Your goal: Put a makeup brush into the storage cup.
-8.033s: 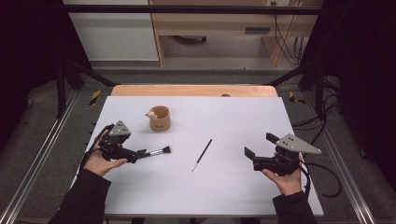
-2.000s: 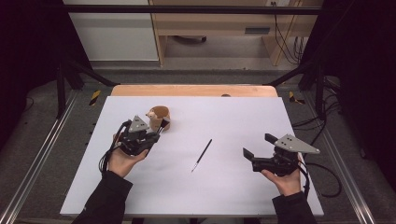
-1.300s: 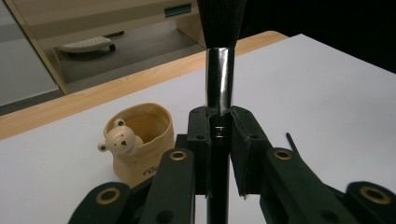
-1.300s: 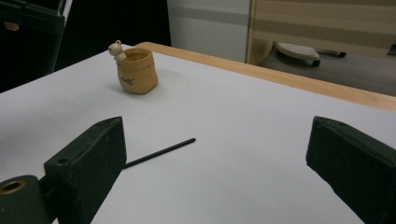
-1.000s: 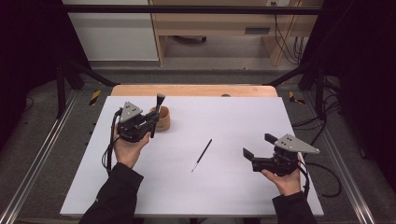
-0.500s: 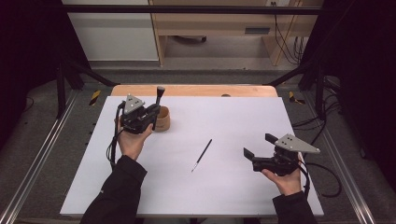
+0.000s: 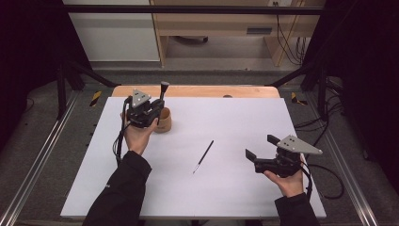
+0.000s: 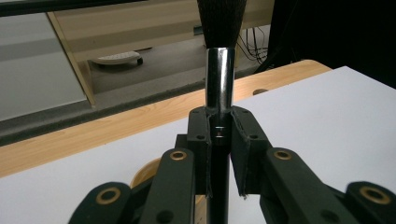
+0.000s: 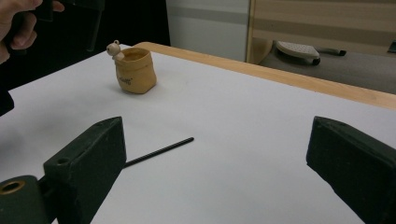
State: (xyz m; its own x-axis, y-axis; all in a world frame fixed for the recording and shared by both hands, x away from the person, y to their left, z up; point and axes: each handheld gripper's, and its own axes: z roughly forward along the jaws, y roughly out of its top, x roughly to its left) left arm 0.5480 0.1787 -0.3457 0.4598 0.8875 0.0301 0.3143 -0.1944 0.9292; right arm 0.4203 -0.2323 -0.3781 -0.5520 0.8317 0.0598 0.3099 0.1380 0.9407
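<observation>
Makeup brush [image 8: 219, 70] is held upright, bristles up, clamped at its handle by the left gripper [image 7: 149, 109] just over the tan pouch-shaped holder [image 7: 163, 120] — positioned for handle-first insertion. Right gripper [image 7: 260, 149] rests with jaws apart near the thin brush [image 7: 203, 157] lying on the table [image 7: 244, 117].

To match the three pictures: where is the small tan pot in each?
High view: the tan pot sits left of centre on the white table, just right of the left gripper.
Left gripper view: its rim peeks out at the bottom, behind the fingers.
Right gripper view: upper left.
Shared landmark: the table's wooden far edge.
</observation>
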